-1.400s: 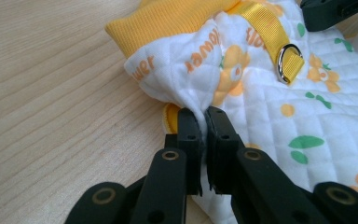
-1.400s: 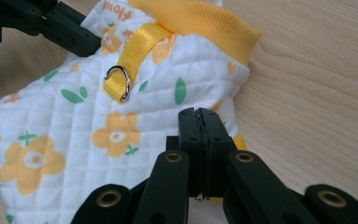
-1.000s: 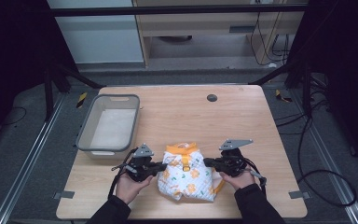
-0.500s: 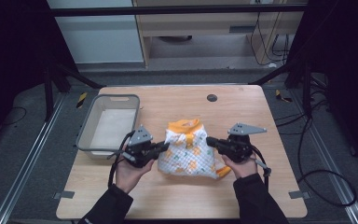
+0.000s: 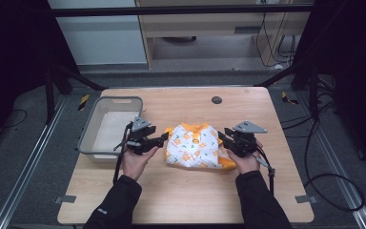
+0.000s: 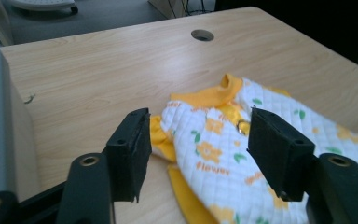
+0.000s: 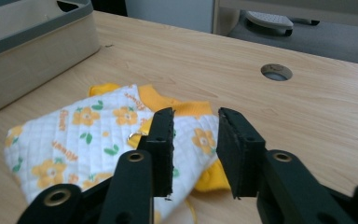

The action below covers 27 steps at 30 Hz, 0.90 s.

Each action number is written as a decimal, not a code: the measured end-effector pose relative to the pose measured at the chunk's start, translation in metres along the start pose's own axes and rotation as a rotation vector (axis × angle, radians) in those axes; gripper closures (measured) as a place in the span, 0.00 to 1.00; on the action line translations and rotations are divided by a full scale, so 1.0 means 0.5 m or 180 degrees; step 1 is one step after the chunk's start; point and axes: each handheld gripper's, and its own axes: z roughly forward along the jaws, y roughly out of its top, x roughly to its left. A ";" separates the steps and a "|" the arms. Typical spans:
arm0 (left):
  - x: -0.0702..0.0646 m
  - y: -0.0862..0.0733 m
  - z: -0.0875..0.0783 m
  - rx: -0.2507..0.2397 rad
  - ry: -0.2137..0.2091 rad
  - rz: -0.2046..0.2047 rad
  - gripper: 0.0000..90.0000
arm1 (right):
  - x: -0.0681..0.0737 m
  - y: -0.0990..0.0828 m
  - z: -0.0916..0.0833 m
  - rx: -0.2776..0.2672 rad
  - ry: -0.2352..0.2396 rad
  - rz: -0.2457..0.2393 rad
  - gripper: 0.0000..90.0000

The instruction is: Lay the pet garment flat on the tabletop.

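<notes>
a wooden table [image 5: 186,191] fills the middle of the high view, with a round cable hole [image 5: 216,100] near its far edge. a grey plastic bin [image 5: 91,134] sits on the table's left part, its near end just beside the person's left hand [image 5: 134,160].

a small folded garment [image 5: 194,147], white quilted cloth with orange flowers and yellow trim, lies flat on the table at about its centre, between the two hands, its yellow collar toward the far side. a small metal snap shows near the collar in both gripper views.

the left gripper [image 5: 162,139] points at the garment's left edge. in the left gripper view its jaws stand wide apart, released, above the cloth and gripping nothing.

the right gripper [image 5: 222,137] sits at the garment's right edge, held by the right hand [image 5: 244,160], with a grey three-cornered plate [image 5: 249,127] on top. in the right gripper view its jaws are parted by a narrower gap, nothing between them, the cloth lying just beyond and below.
</notes>
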 end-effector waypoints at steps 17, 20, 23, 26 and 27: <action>-0.026 -0.149 -0.023 0.0591 -0.0158 0.0355 0.35 | 0.014 -0.121 -0.075 0.0453 0.0463 -0.0244 0.55; -0.032 -0.153 -0.006 0.0579 -0.0195 0.0330 0.37 | 0.025 -0.133 -0.060 0.0539 0.0499 -0.0294 0.54; -0.036 -0.155 0.007 0.0608 -0.0222 0.0322 0.39 | 0.031 -0.138 -0.052 0.0591 0.0528 -0.0319 0.54; -0.044 -0.157 0.030 0.0670 -0.0254 0.0312 0.42 | 0.038 -0.146 -0.039 0.0669 0.0551 -0.0405 0.56; -0.044 -0.158 0.035 0.0685 -0.0257 0.0294 0.43 | 0.039 -0.147 -0.035 0.0680 0.0546 -0.0432 0.57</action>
